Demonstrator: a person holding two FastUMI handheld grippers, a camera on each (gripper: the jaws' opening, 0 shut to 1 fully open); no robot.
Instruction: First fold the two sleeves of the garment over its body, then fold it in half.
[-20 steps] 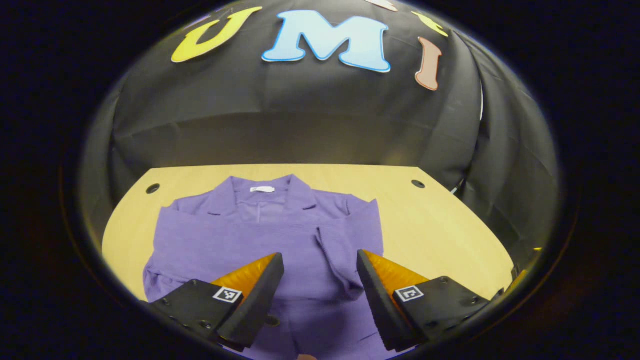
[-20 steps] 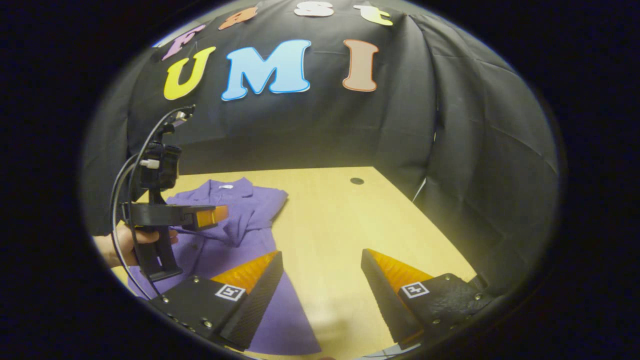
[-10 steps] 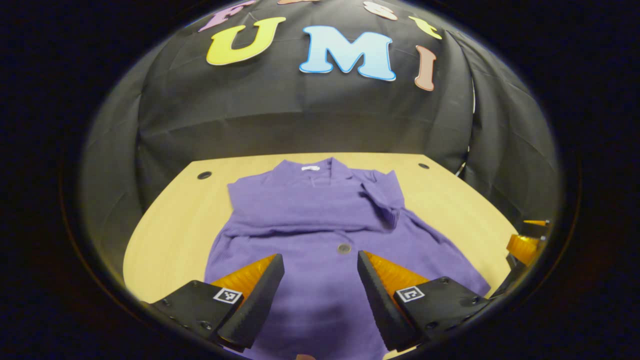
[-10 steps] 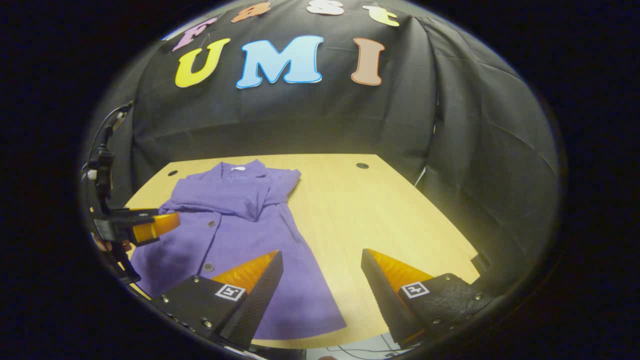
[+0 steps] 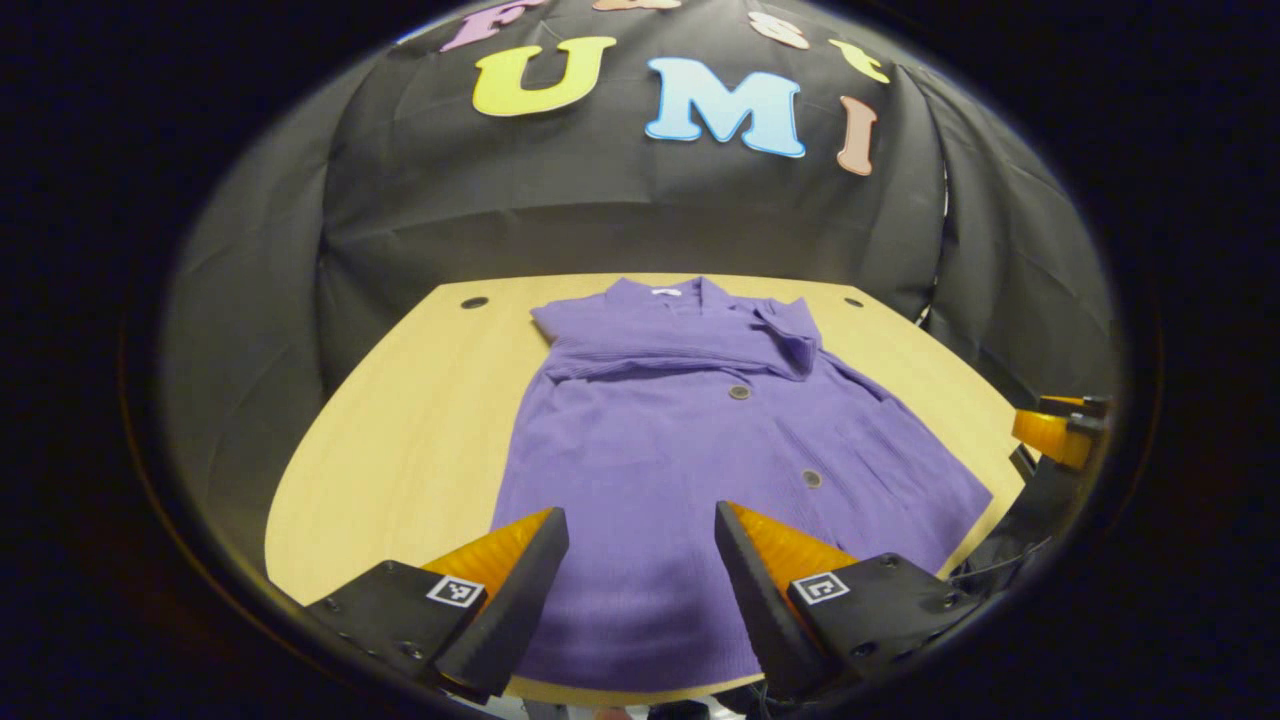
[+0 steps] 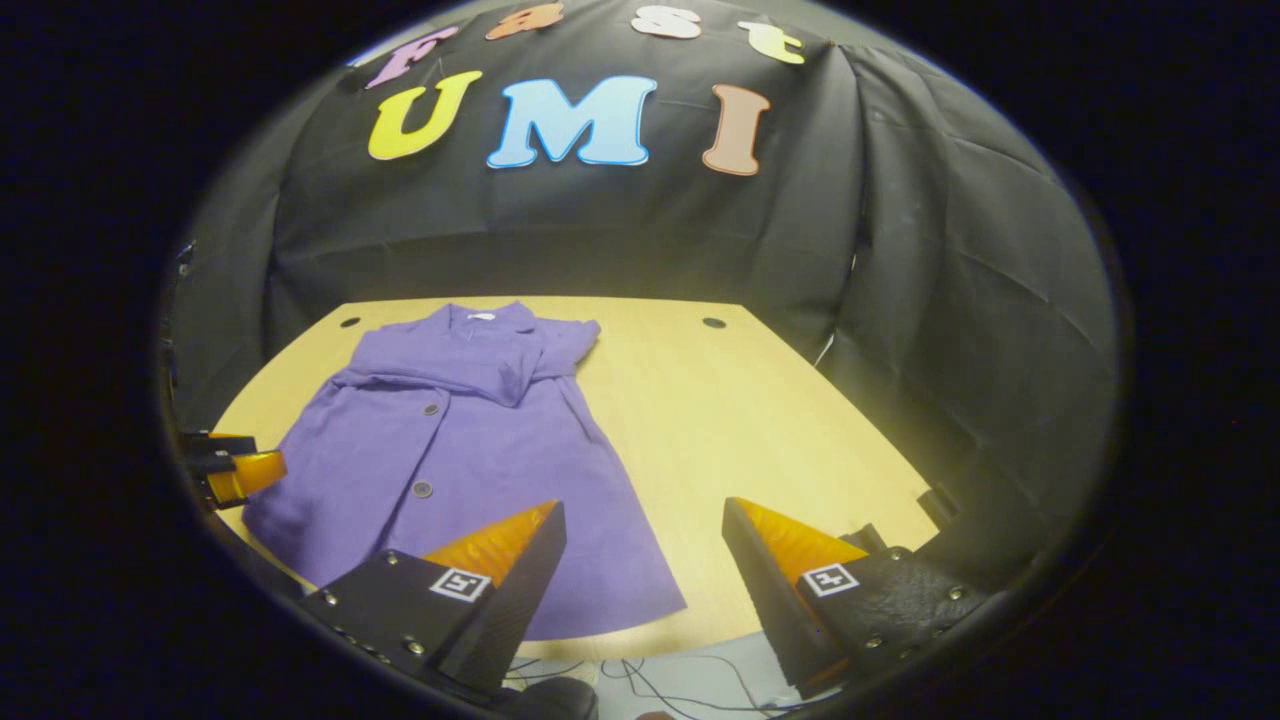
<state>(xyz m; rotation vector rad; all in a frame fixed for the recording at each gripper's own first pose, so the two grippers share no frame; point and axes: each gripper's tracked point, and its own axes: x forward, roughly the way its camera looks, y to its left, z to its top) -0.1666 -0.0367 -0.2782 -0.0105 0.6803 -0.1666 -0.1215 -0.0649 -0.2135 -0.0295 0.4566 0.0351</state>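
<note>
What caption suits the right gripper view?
Open right claw above the table's near edge, purple garment lying flat, sleeves folded.

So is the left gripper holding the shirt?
No, the left gripper is open above the shirt, with nothing between its fingers.

Warm light on the table [image 5: 400, 400], dim wall behind, edges bent (fisheye), sharp focus, soft shadows

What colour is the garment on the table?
The garment is plain purple, best seen in the left gripper view.
</note>
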